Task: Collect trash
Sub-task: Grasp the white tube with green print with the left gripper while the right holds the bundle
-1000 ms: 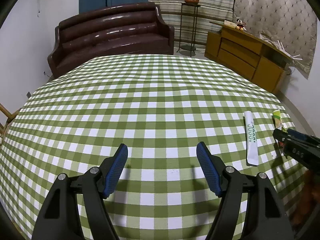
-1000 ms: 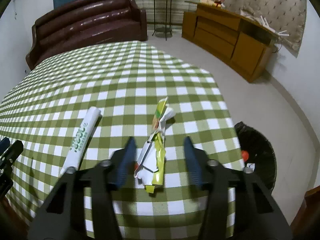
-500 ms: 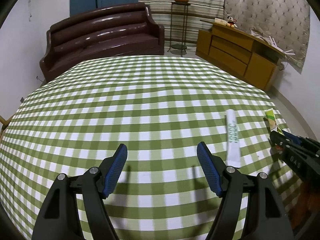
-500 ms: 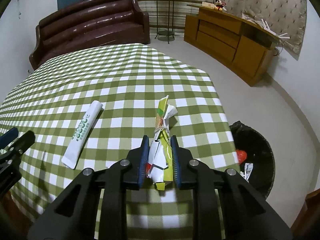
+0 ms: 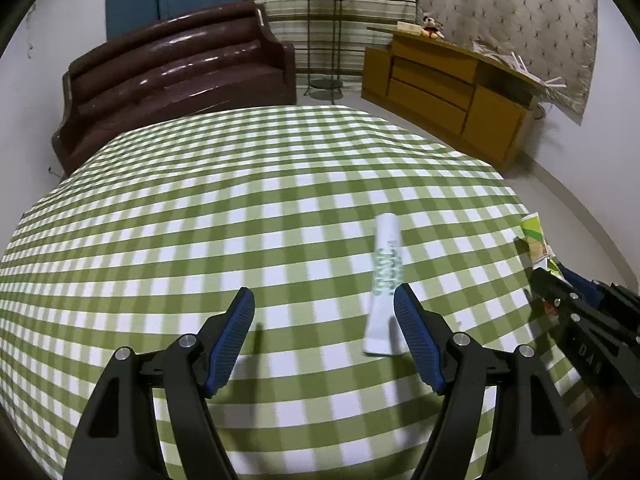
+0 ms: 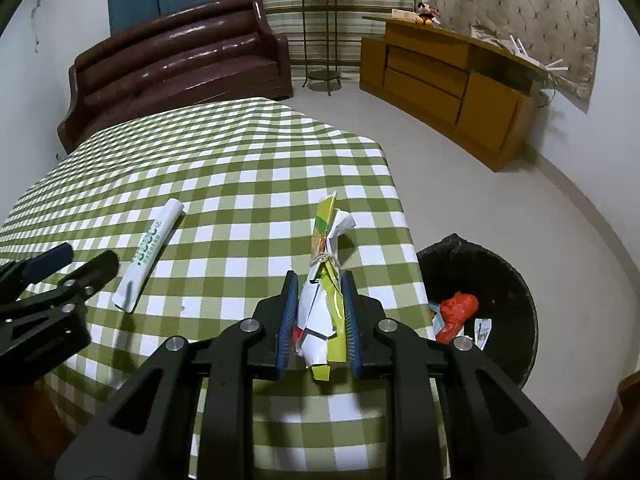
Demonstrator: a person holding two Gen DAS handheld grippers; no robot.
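Observation:
A crumpled yellow-green and white wrapper [image 6: 325, 276], tied with string, is pinched between the blue pads of my right gripper [image 6: 320, 284], which is shut on it above the table's right edge. Its tip [image 5: 534, 236] shows at the far right of the left wrist view. A white tube with green lettering [image 5: 385, 276] [image 6: 150, 252] lies on the green checked tablecloth [image 5: 240, 208]. My left gripper [image 5: 324, 308] hangs open over the cloth, its right finger [image 5: 416, 332] just beside the tube's near end, nothing between its pads.
A black bin [image 6: 488, 300] with red and white trash inside stands on the floor right of the table. Behind are a brown sofa [image 5: 176, 76], a wooden cabinet [image 5: 452, 88] and a plant stand [image 5: 326, 36]. The table's right edge [image 6: 404, 216] drops to grey floor.
My right gripper closed on the wrapper and carried it a little towards the bin side. My left gripper slid right across the cloth, so the tube now lies by its right finger.

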